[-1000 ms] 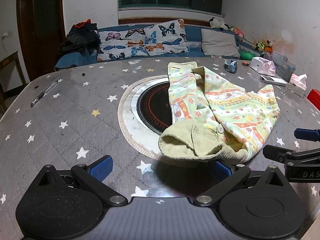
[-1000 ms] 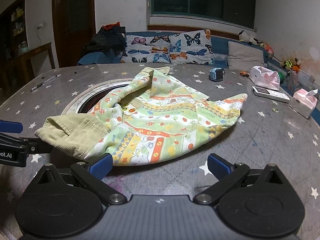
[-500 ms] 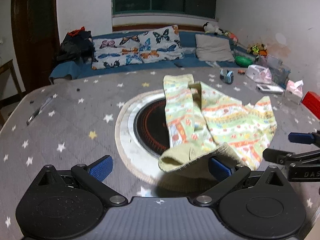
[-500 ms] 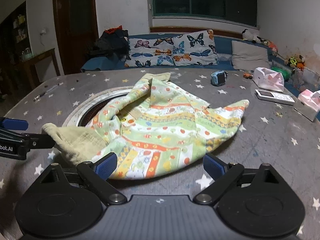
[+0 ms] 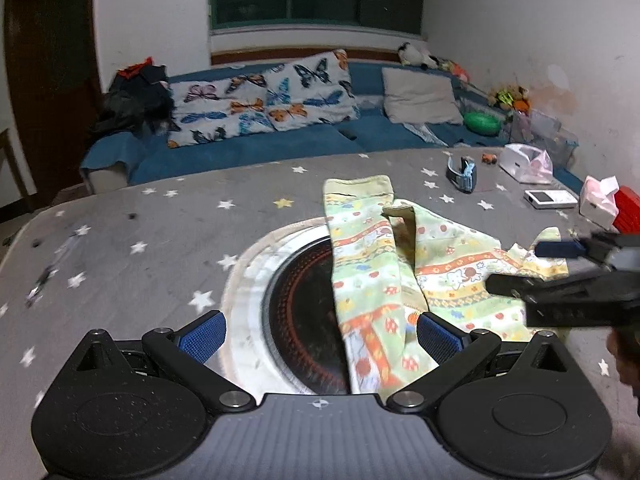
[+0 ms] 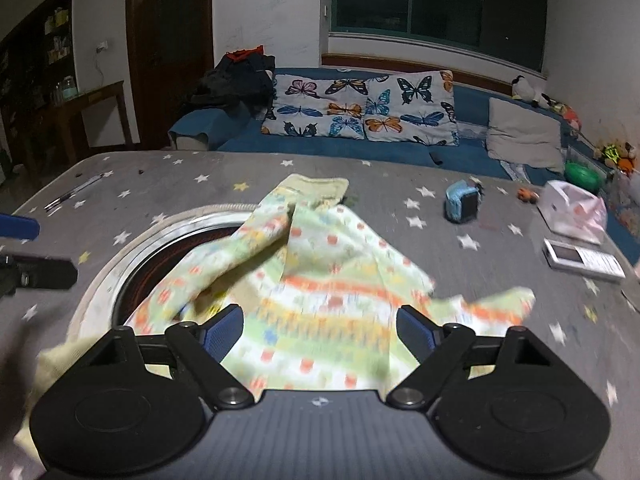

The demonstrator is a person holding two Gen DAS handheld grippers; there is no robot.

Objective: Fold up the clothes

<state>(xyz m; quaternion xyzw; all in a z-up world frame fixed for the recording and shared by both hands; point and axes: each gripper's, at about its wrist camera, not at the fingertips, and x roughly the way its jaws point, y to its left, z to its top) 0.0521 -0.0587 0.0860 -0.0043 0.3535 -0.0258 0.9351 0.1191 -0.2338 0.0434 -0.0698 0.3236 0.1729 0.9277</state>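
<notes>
While both jaws stand apart w/ nothing pinched, the left hand-held gripper [image 5: 320,334] is released over the garment's near edge; the right hand-held gripper [image 6: 320,330] is closing, printed cloth between its pads but not yet pressed. The garment [image 5: 400,280] — a green printed kids' piece — lies rumpled on the bench [image 5: 140,272], partly across the round inset burner [image 5: 296,312]. Judging by that, no neat fold yet; most work's left.

We can't read the print on the pale green patterned cotton garment [image 6: 320,280] in the right wrist view, motion-blurred. Its near hem is hidden behind the black gripper bodies in both views. The thin silvery pen [image 5: 44,276] on the grey starred tablecloth [image 5: 140,220] smears too.
</notes>
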